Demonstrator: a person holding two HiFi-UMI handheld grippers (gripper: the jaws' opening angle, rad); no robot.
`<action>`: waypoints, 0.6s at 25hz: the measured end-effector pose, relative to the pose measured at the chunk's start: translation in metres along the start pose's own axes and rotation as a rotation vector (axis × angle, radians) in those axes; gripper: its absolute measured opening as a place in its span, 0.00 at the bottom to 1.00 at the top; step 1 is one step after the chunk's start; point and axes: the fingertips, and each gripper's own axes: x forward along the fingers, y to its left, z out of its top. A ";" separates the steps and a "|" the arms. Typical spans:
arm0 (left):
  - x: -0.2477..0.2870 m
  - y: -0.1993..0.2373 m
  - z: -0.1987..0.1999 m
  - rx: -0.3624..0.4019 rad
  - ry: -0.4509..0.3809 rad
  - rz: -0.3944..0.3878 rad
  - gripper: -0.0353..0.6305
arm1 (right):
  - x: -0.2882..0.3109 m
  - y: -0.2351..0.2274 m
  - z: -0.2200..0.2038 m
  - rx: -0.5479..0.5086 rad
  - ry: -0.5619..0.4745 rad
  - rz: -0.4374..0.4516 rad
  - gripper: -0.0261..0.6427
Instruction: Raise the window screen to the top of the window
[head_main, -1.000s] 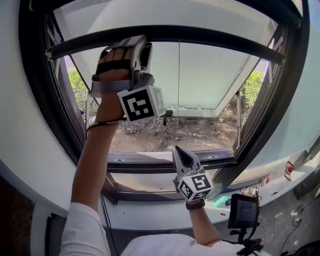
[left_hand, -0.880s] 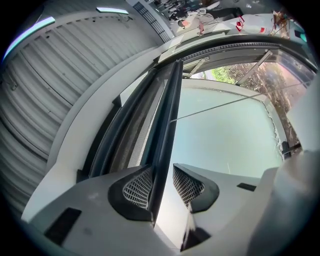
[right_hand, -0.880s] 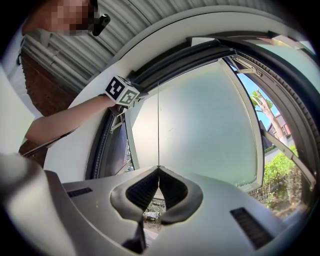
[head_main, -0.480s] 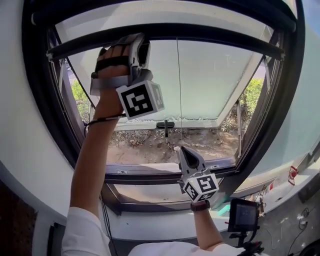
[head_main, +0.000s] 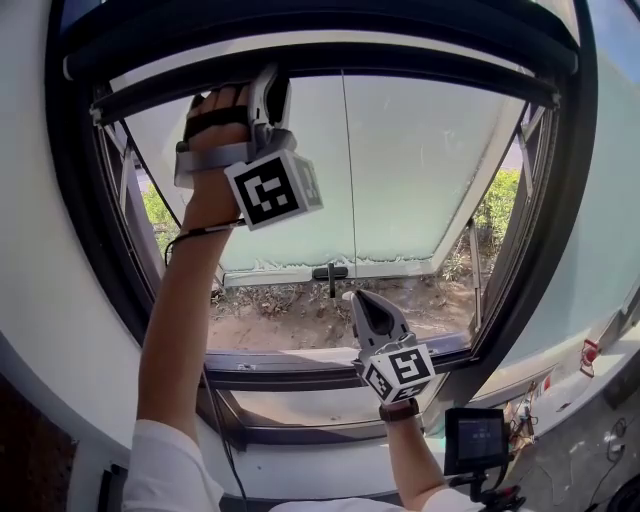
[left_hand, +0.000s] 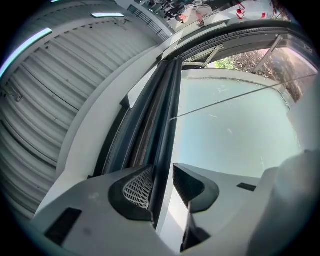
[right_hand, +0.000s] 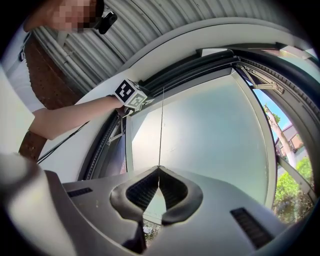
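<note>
Closest in is a little monitor on a stand (head_main: 478, 438), below and to the right of the right hand-held gripper (head_main: 356, 300). That one sits low, in front of the bottom rail of the window frame (head_main: 572, 220). Its jaws are pinched together on a thin cord (head_main: 347, 180), which runs straight up from its tips toward the top of the opening.

Up and to the left of it, the person's bare left arm (head_main: 180, 330) reaches way up with the left hand-held gripper (head_main: 268, 88). Its marker cube (head_main: 275, 190) hangs below the hand and covers a chunk of the glass behind.

The left one's jaws are only a narrow way apart and straddle the edge of the window screen bar (head_main: 430, 68). One pad is right up against the bar, and a sliver of light shows between the bar and the other pad, so it looks more like a hook-over than a hard squeeze.

The bar is the dark curved strip across the top of the opening, so the screen is already high. It sits just under the darker housing (head_main: 300, 25) above the left one's tips, with a pale strip between the two.

Past all that, a frosted pane (head_main: 430, 170) is swung outward, with a dark handle (head_main: 330, 272) at its lower edge, just above the right one's tips. Beyond it are bare dirt and green shrubs (head_main: 505, 190).
</note>
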 end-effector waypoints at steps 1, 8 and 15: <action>0.002 0.003 0.000 -0.003 -0.003 -0.001 0.24 | 0.002 0.000 0.004 -0.003 -0.008 0.003 0.04; 0.024 0.032 0.001 -0.038 -0.016 0.025 0.22 | 0.015 0.003 0.034 -0.065 -0.070 0.040 0.04; 0.031 0.041 -0.002 -0.003 0.000 0.044 0.22 | 0.015 -0.008 0.040 -0.073 -0.082 0.034 0.04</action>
